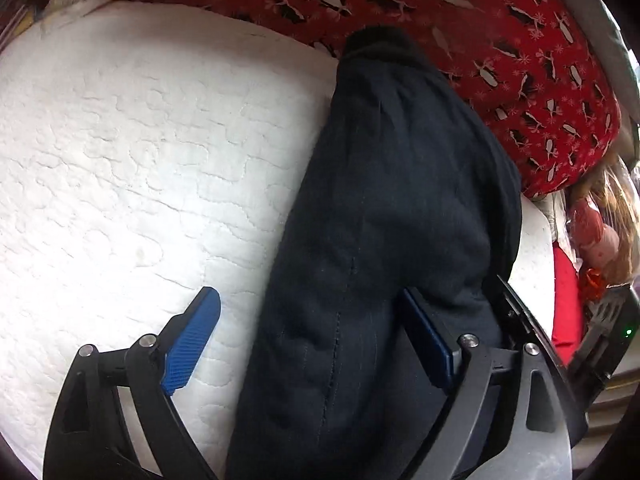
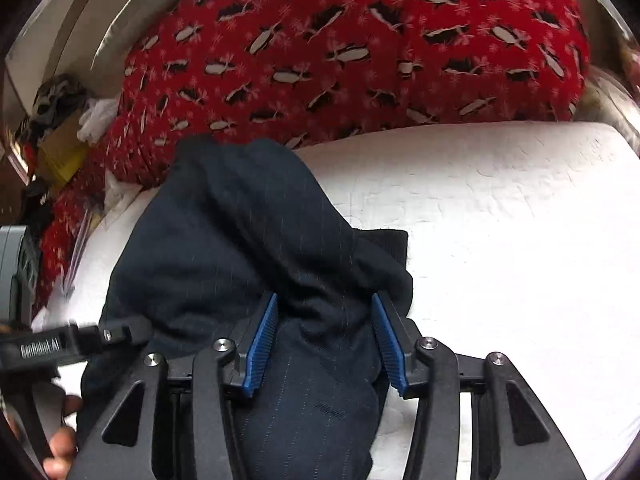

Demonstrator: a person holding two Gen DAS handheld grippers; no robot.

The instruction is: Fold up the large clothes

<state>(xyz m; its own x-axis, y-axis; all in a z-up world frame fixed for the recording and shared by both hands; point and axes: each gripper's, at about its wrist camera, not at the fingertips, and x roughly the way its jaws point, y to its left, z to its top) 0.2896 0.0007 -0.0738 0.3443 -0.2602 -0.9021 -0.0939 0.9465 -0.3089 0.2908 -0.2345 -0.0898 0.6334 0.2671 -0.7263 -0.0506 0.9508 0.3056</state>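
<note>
Left wrist view: left gripper (image 1: 312,336) angled low over the quilted white mattress (image 1: 120,152), jaws spread wide — one blue pad over bare mattress, the other against the dark navy garment (image 1: 392,208), which runs as a long strip from near to the far red patterned bedding (image 1: 500,40); open mattress lies left. Right wrist view: right gripper (image 2: 324,340) straddles the garment's bunched near end (image 2: 248,240), jaws part-open with cloth between, grip unclear — bare mattress spreads right.
</note>
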